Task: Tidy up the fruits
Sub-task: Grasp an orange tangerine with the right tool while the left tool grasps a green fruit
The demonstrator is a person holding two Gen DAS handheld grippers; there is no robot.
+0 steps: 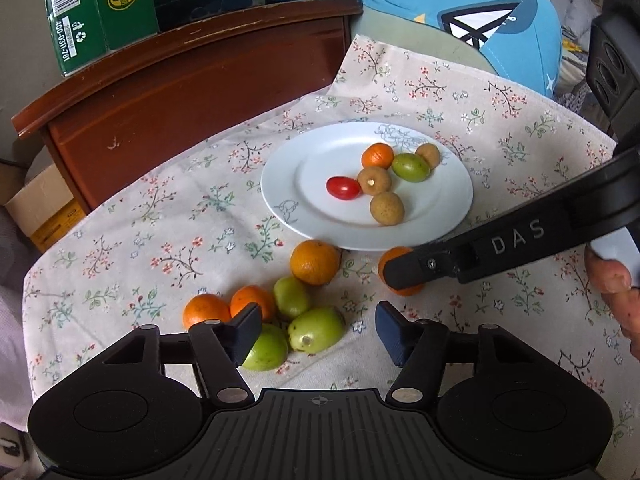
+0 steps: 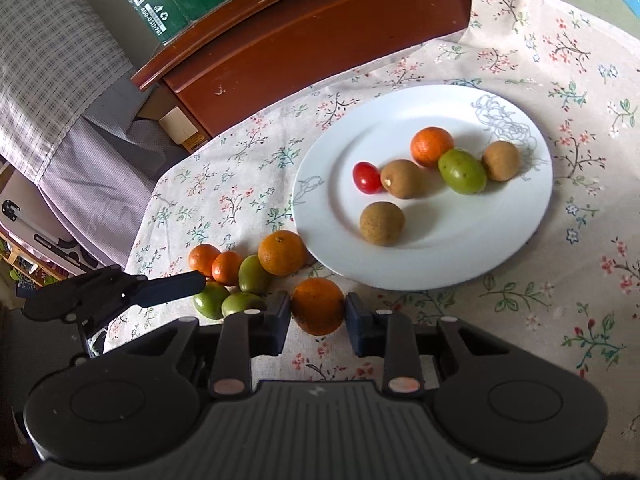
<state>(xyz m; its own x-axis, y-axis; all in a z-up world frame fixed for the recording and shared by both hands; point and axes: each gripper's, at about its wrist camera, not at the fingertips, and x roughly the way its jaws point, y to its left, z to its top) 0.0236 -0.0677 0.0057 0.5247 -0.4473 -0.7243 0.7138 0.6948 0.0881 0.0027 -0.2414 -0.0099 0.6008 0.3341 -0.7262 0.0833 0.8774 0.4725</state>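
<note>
While the right gripper (image 2: 318, 316) pinches an orange (image 2: 318, 306) on the floral tablecloth (image 2: 540, 300) just beside the white plate (image 2: 460, 256), the left gripper (image 1: 318, 330) hangs spread wide over green fruits (image 1: 316, 328) near three more oranges (image 1: 315, 261).

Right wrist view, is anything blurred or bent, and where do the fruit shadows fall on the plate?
Right wrist view: sharp, soft daylight; shadows fall right of the fruit on the white plate; fisheye bows the wooden cabinet. Left wrist view: same bowing, no glare.
</note>
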